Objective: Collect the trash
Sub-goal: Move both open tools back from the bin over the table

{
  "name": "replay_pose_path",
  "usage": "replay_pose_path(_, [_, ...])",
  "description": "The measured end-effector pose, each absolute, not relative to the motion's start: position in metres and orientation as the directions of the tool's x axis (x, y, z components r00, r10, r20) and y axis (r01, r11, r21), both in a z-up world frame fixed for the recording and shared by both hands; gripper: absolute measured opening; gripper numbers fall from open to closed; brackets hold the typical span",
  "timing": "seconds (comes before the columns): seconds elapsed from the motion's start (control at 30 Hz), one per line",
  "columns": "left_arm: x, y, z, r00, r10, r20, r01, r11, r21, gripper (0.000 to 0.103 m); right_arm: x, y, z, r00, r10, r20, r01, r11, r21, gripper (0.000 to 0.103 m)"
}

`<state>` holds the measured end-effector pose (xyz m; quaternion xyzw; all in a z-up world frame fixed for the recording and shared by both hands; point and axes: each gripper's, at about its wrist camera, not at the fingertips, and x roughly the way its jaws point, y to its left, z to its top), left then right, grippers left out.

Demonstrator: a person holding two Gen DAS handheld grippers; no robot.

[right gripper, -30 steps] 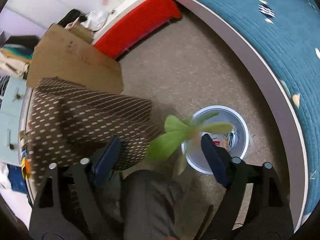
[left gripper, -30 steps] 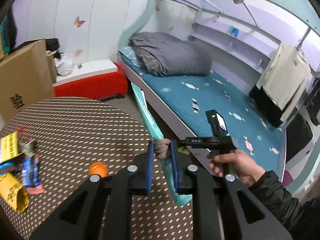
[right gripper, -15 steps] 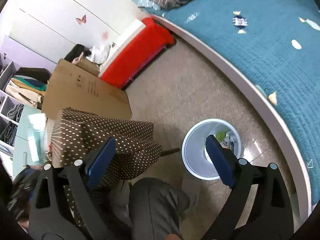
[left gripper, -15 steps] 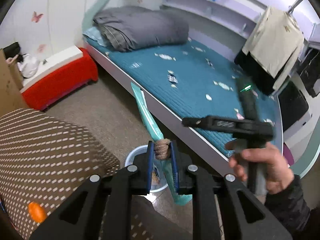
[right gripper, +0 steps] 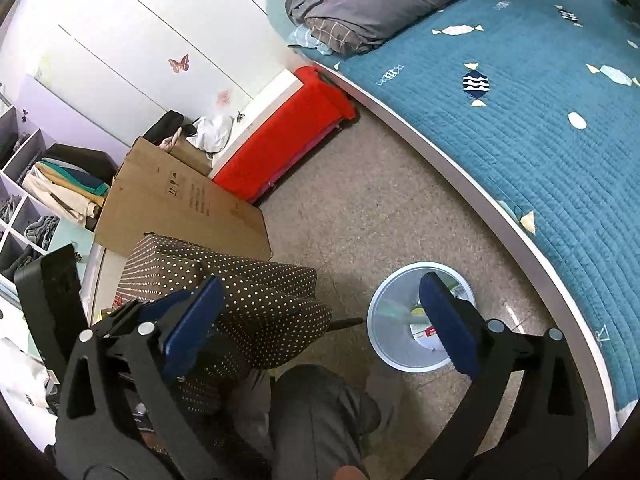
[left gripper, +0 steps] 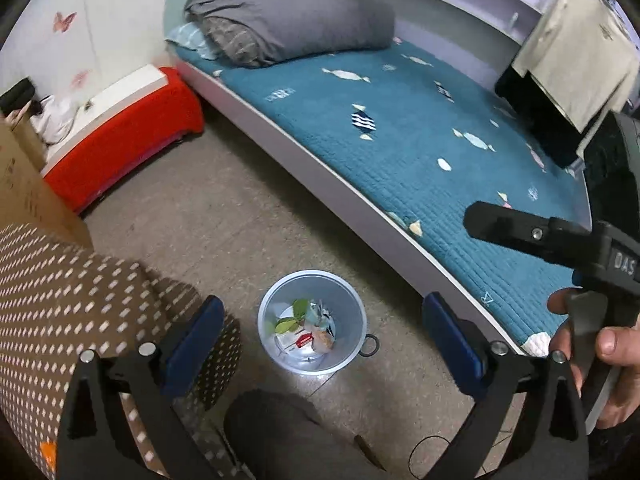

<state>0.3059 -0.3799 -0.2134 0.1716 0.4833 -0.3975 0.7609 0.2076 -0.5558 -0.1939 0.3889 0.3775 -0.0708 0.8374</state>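
Note:
A small grey trash bin point(left gripper: 312, 324) stands on the floor between the bed and the table. It holds green leaves, wrappers and a teal strip. My left gripper point(left gripper: 320, 344) is open and empty, right above the bin. My right gripper point(right gripper: 320, 328) is open and empty, above the floor beside the bin point(right gripper: 404, 320); a blurred teal strip point(right gripper: 396, 310) shows inside it. The right gripper's body point(left gripper: 560, 248), held by a hand, shows at the right of the left wrist view.
A table with a brown dotted cloth point(left gripper: 60, 300) is at the left, an orange object point(left gripper: 48, 450) at its near edge. A bed with a teal quilt point(left gripper: 400, 128), a red bench point(left gripper: 120, 148), a cardboard box point(right gripper: 176, 204) and my knee point(left gripper: 280, 432) surround the bin.
My left gripper swung from the table to over the bin and opened; the teal strip and brown wad dropped into the bin. My right gripper released the green leaves earlier and lifted.

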Motion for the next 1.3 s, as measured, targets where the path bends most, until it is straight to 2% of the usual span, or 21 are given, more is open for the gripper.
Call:
replay_pose_path(0.33, [0.294, -0.313, -0.153, 0.368, -0.496, -0.787, 0.730, 0.678, -0.086, 0.097, 0.211, -0.521, -0.168, 0.728, 0.125, -0.675, 0.386, 0.739, 0.553, 0.097])
replay_pose_path(0.63, [0.276, -0.257, -0.102, 0.462, -0.558, -0.689, 0.680, 0.722, -0.129, 0.097, 0.219, -0.462, -0.117, 0.756, 0.044, -0.653, 0.312, 0.853, 0.419, 0.097])
replay_pose_path(1.0, [0.267, -0.176, -0.087, 0.539, -0.575, -0.616, 0.594, 0.778, -0.207, 0.097, 0.245, -0.376, -0.093, 0.711, 0.040, -0.702, 0.180, 0.955, 0.236, 0.097])
replay_pose_path(1.3, [0.270, -0.108, -0.085, 0.627, -0.500, -0.597, 0.471, 0.854, -0.219, 0.097, 0.269, -0.312, -0.071, 0.717, 0.044, -0.696, 0.077, 0.987, 0.142, 0.097])
